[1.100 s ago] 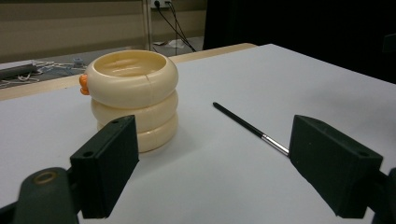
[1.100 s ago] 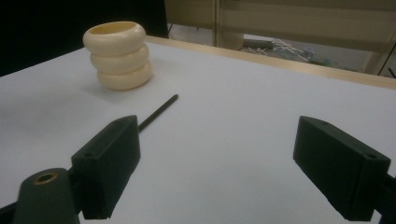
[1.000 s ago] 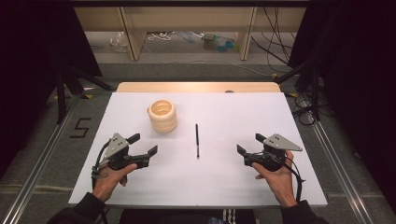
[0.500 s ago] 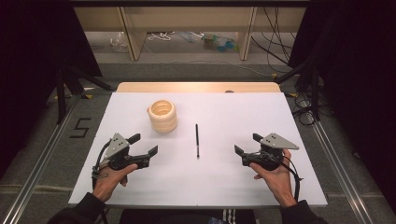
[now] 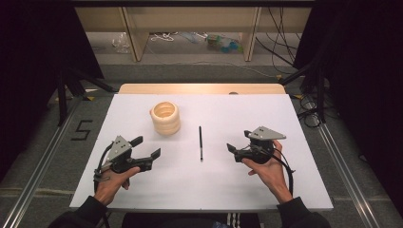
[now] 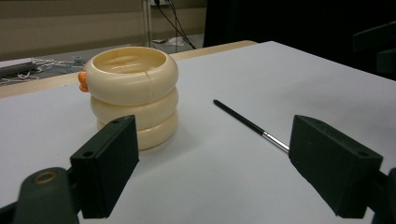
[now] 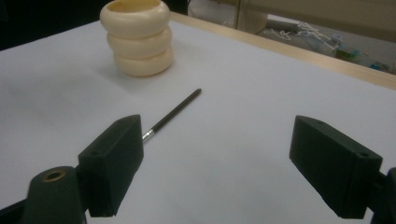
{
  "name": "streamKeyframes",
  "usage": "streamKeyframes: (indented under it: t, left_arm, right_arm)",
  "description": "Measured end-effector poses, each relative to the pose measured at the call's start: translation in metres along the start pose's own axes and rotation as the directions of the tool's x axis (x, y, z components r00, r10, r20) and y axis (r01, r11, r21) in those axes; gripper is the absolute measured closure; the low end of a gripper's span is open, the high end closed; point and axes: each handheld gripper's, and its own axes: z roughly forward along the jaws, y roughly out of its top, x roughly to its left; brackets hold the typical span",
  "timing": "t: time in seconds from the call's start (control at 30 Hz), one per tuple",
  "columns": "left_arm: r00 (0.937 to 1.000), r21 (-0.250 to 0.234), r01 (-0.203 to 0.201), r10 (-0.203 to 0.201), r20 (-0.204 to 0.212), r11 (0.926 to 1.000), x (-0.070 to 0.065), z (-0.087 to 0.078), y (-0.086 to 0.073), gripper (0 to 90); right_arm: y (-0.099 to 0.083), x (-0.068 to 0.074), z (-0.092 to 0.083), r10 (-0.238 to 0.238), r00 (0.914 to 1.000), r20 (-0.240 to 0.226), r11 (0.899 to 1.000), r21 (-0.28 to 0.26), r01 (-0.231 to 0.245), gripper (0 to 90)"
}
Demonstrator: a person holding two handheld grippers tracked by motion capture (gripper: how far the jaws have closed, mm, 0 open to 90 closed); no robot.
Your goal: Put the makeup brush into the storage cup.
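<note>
I see a white surface (image 5: 304, 118) with a strip of bare light wood along its far edge. Two things lie directly on it. A cream holder shaped like three stacked rings (image 5: 165, 118), open at the top, stands upright toward the far left; from the left gripper view I can see a small orange bit on its side. A thin black stick with a short silver band near its near end (image 5: 200, 142) lies flat near the middle, well apart from the holder and pointing away from me.
</note>
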Motion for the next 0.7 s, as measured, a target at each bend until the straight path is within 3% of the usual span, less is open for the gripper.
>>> streamKeyframes:
  t: [0.13, 0.7]
  left_arm:
    - [1.0000, 0.002, -0.002, 0.002, 0.000, 1.0000, 0.000, 0.000, 0.000, 15.8]
    - [1.0000, 0.004, -0.004, 0.004, -0.002, 1.0000, 0.001, 0.001, 0.000, 15.8]
  right_arm:
    - [0.007, 0.001, 0.016, -0.009, 0.9999, -0.009, 0.998, 0.064, 0.010, 18.4]
    - [0.027, 0.000, 0.046, -0.029, 0.9995, -0.013, 0.982, 0.188, 0.031, 19.0]
